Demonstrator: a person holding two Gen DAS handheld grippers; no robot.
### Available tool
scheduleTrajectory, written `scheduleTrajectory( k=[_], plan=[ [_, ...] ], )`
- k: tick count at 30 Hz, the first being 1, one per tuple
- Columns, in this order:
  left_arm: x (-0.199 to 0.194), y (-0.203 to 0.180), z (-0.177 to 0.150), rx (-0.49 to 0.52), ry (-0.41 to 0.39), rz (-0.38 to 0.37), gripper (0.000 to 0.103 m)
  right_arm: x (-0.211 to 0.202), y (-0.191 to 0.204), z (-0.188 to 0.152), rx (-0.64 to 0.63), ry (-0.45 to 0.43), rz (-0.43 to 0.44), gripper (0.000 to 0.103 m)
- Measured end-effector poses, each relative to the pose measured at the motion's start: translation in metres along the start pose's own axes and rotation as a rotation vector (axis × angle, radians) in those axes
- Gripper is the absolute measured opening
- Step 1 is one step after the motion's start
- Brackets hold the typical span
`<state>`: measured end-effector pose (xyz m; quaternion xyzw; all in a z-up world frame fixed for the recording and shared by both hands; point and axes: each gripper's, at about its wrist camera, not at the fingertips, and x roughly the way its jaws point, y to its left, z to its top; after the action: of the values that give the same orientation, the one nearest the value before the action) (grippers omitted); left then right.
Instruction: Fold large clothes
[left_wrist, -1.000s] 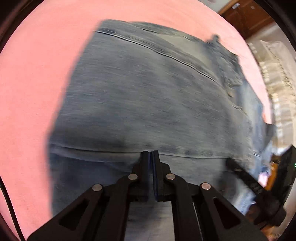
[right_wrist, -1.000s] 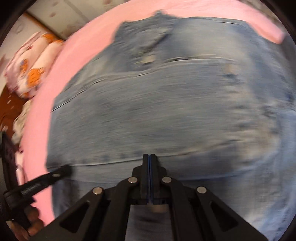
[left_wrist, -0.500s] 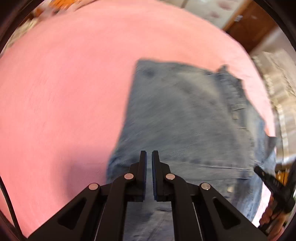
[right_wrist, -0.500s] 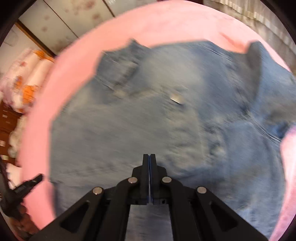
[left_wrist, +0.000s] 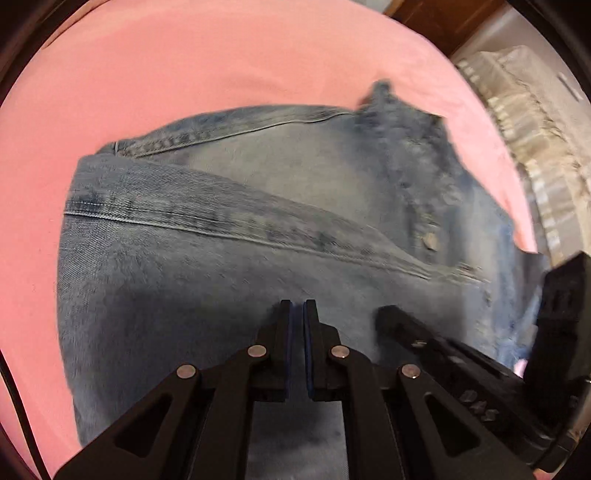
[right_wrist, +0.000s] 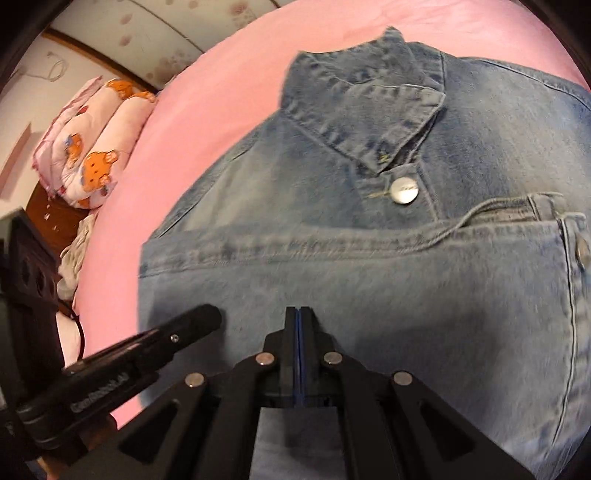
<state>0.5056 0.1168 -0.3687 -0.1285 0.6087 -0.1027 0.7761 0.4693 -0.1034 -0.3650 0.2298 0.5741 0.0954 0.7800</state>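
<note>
Matte black left gripper (left_wrist: 297, 308), blue pad liners, silver pivot screws, right gripper (right_wrist: 299, 314) alike, pale lettering on side bars, thin black cable (right_wrist: 79, 332)

Bedroom in a home. A wide bed spread with a plain pink sheet (right_wrist: 207, 110) fills most of both views. At its far side lies a rolled pale-pink quilt printed with orange bears (right_wrist: 92, 147), set against a cream wall panel with a faint flower pattern (right_wrist: 155, 33). Dark brown wooden furniture (left_wrist: 439, 18) stands past the bed's corner, with a beige frilled fabric cover (left_wrist: 535, 122) beside it. A light-blue denim jacket with metal buttons (right_wrist: 369, 258) lies on the sheet.
</note>
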Motion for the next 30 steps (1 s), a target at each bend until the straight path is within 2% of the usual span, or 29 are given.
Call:
scheduleTrajectory(
  k=[2, 4, 8, 9, 11, 14, 18, 20, 22, 23, 25, 27, 30],
  plan=[
    [0.005, 0.012, 0.006, -0.05, -0.002, 0.011, 0.003, 0.0, -0.009, 0.006, 0.01, -0.004, 0.003, 0.0],
    [-0.001, 0.029, 0.014, -0.092, -0.038, 0.018, 0.003, -0.005, -0.017, 0.011, 0.004, -0.019, -0.03, 0.0],
    [-0.019, 0.063, 0.026, -0.13, -0.103, 0.106, 0.003, -0.021, -0.042, 0.016, 0.012, -0.059, -0.142, 0.0],
    [-0.021, 0.071, 0.029, -0.146, -0.105, 0.112, 0.003, -0.027, -0.05, 0.016, 0.026, -0.067, -0.153, 0.0],
    [-0.023, 0.089, 0.035, -0.166, -0.101, 0.141, 0.003, -0.039, -0.061, 0.015, 0.036, -0.081, -0.24, 0.0],
    [-0.03, 0.101, 0.04, -0.15, -0.117, 0.193, 0.003, -0.058, -0.075, 0.012, 0.085, -0.096, -0.306, 0.0],
    [-0.053, 0.096, 0.032, -0.131, -0.113, 0.095, 0.011, -0.081, -0.076, 0.002, 0.107, -0.111, -0.377, 0.0],
    [-0.072, 0.082, 0.021, -0.072, -0.115, 0.093, 0.014, -0.097, -0.069, -0.01, 0.147, -0.138, -0.362, 0.0],
    [-0.088, 0.064, 0.009, -0.03, -0.128, 0.124, 0.027, -0.114, -0.061, -0.025, 0.216, -0.162, -0.316, 0.0],
    [-0.096, 0.054, 0.001, -0.017, -0.141, 0.129, 0.03, -0.124, -0.056, -0.035, 0.246, -0.172, -0.299, 0.0],
    [-0.11, 0.039, -0.018, -0.016, -0.168, 0.12, 0.049, -0.141, -0.043, -0.055, 0.276, -0.186, -0.284, 0.0],
    [-0.124, 0.031, -0.04, -0.038, -0.176, 0.099, 0.055, -0.159, -0.036, -0.074, 0.286, -0.199, -0.272, 0.0],
    [-0.134, 0.022, -0.068, -0.065, -0.156, 0.066, 0.055, -0.183, -0.032, -0.104, 0.303, -0.211, -0.24, 0.0]
  ],
)
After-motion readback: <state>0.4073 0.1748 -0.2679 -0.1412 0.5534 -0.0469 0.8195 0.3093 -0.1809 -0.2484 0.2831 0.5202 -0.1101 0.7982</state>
